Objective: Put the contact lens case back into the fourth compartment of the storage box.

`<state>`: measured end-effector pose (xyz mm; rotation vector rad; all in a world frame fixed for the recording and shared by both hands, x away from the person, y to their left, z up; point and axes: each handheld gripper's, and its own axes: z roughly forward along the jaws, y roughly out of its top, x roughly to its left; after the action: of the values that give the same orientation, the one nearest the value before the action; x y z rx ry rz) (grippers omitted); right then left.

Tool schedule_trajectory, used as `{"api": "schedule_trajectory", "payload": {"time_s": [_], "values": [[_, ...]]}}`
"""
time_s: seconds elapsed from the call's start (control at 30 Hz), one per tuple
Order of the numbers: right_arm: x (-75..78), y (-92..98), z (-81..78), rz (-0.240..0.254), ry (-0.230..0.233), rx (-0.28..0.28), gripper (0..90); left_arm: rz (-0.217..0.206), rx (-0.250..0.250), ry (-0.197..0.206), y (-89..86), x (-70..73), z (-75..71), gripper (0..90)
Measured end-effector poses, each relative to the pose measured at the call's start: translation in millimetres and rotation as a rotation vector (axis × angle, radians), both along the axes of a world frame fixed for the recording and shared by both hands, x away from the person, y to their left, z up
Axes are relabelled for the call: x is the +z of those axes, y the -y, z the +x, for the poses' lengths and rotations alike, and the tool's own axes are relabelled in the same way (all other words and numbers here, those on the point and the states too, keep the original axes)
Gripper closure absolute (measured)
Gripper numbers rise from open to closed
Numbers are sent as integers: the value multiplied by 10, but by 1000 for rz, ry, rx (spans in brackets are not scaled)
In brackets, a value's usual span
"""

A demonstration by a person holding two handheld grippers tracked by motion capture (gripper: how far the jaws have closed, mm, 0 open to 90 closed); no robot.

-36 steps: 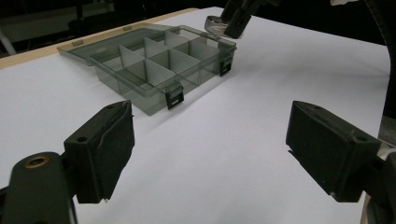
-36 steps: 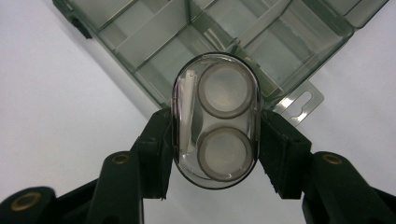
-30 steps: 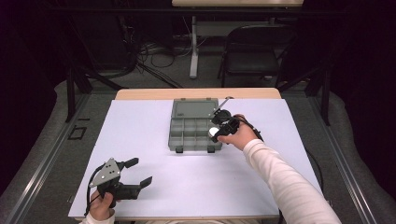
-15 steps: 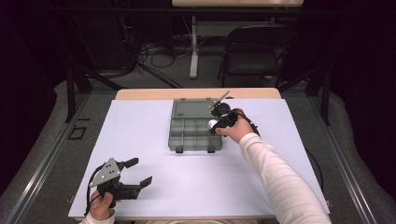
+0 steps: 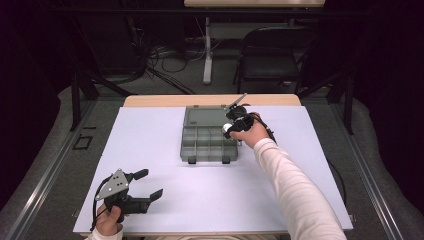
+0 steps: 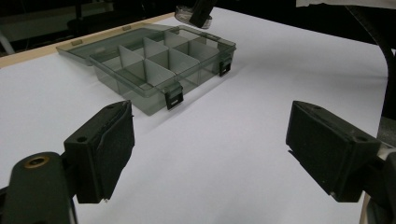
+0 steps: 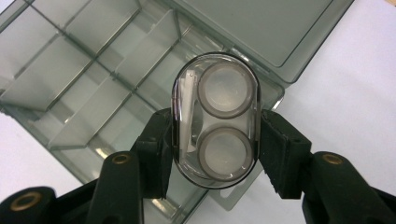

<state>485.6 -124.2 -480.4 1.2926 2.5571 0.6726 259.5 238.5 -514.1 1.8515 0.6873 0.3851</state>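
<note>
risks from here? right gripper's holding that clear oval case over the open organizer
1. The clear oval case is pinched only at its smooth curved sides by the right gripper; it could slip or twist out.
2. The organizer box has thin dividers; the case looks wide for a compartment and may land on a divider and tip.
3. The left gripper rests open, apart from the box, so a push could slide the box on the white table cover.

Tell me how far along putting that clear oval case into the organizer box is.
Done: the organizer box lies open, lid flat behind it, and the right gripper is shut on the clear oval case. In hand: the case hangs over the compartments at the box's right side. Left: lowering it into a compartment, which all look empty, and letting go. The left gripper waits open near the table's front edge.
</note>
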Motion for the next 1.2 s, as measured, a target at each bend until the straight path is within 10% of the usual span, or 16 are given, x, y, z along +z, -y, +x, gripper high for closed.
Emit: {"api": "schedule_trajectory", "payload": {"time_s": [1.2], "values": [[-199,-62,168,65,24,-31,486,-3,-3,0,-2,-2,2,159]]}}
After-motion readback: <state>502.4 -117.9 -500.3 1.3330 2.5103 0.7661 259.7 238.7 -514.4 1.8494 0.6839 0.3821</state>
